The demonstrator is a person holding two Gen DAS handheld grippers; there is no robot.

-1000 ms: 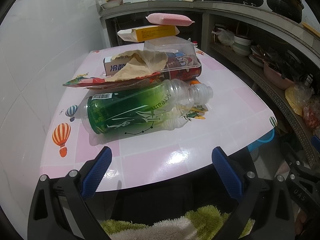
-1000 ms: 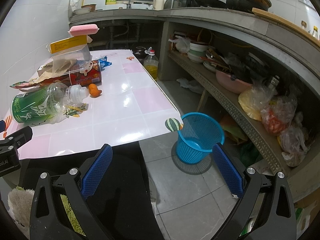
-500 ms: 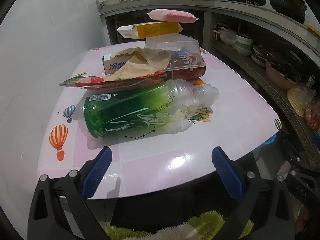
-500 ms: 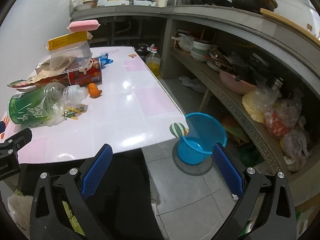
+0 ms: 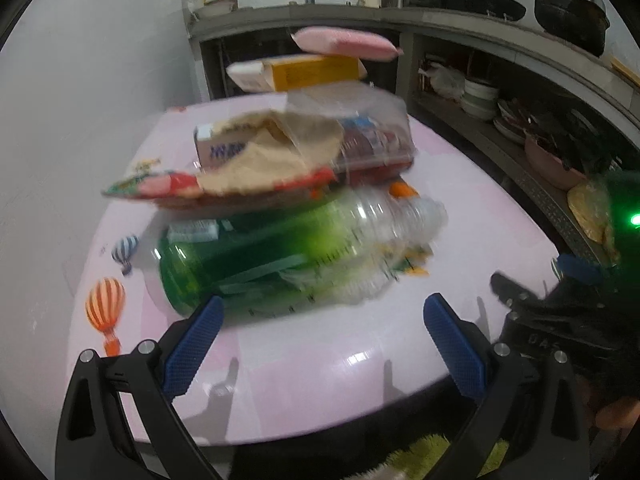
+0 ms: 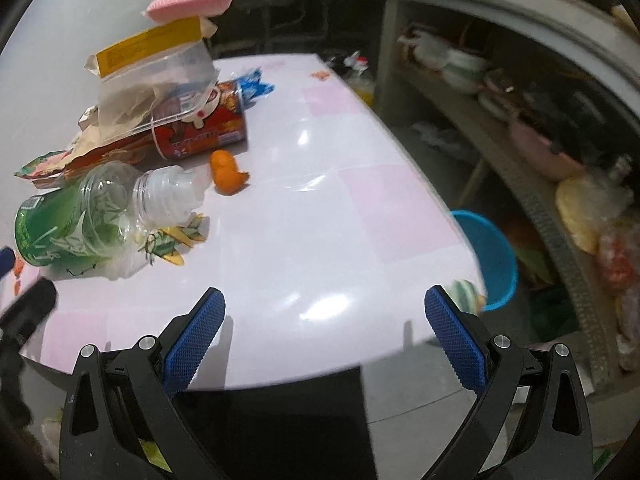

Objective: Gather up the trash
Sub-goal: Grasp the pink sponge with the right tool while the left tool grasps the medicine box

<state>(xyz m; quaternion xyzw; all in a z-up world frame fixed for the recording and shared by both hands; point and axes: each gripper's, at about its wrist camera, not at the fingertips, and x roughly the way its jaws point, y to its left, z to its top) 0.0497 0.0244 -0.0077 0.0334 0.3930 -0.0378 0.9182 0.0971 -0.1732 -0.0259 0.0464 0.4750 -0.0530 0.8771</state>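
Now that you have pushed both grippers in over the table (image 6: 360, 216), your spread left gripper (image 5: 320, 344) nearly straddles the green bottle (image 5: 256, 264); your right gripper (image 6: 324, 336) gapes empty, blue basket (image 6: 494, 256) beyond.

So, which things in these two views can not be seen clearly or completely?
- Green bottle: label text unreadable in the left wrist view, motion blur.
- Blue basket: in the right wrist view the table edge hides its near side; inside not visible.
- Red can: clear plastic container and paper cover part of it in the right wrist view.
- Right gripper: only a dark blurred part in the left wrist view.
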